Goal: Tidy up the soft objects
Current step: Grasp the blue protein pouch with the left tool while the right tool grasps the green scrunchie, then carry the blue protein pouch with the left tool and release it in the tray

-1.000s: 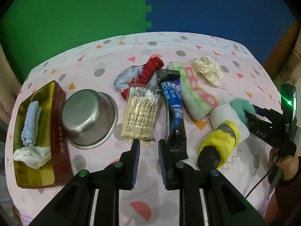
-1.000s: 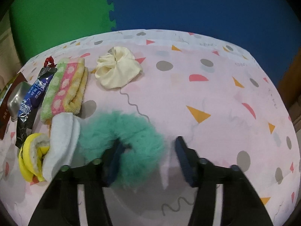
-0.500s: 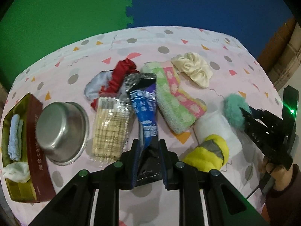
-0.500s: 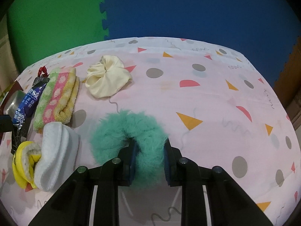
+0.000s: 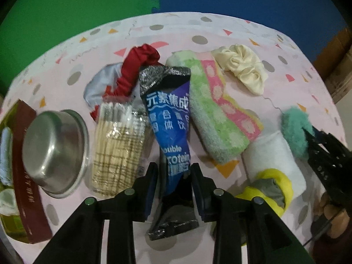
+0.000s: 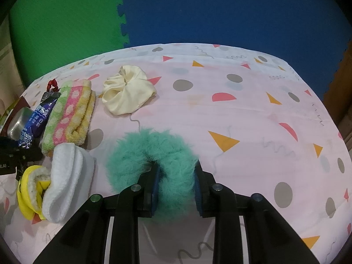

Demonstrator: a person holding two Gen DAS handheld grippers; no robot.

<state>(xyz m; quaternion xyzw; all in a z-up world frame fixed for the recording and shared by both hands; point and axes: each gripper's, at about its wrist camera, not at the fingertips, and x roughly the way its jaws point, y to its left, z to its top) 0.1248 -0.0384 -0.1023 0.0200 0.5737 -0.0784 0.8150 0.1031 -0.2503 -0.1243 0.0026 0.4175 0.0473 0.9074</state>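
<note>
My left gripper (image 5: pixel 175 189) is shut on the lower end of a blue and black protein drink pouch (image 5: pixel 170 121), which also shows in the right wrist view (image 6: pixel 36 118). My right gripper (image 6: pixel 176 186) is shut on a fluffy teal scrunchie (image 6: pixel 154 151), held just above the pink cloth; it appears at the right in the left wrist view (image 5: pixel 294 129). A striped green-pink towel (image 5: pixel 215 114), a cream scrunchie (image 5: pixel 244 70), a red scrunchie (image 5: pixel 136 68), a white rolled cloth (image 5: pixel 272 156) and a yellow-grey soft item (image 5: pixel 270 187) lie around.
A steel bowl (image 5: pixel 52 151) and a pack of cotton swabs (image 5: pixel 118 147) lie left of the pouch. A dark red and gold box (image 5: pixel 24 176) with folded cloths stands at the far left. Green and blue foam mats rise behind the table.
The left gripper moved forward and closed on the pouch. The right gripper closed on the teal scrunchie and lifted it slightly.
</note>
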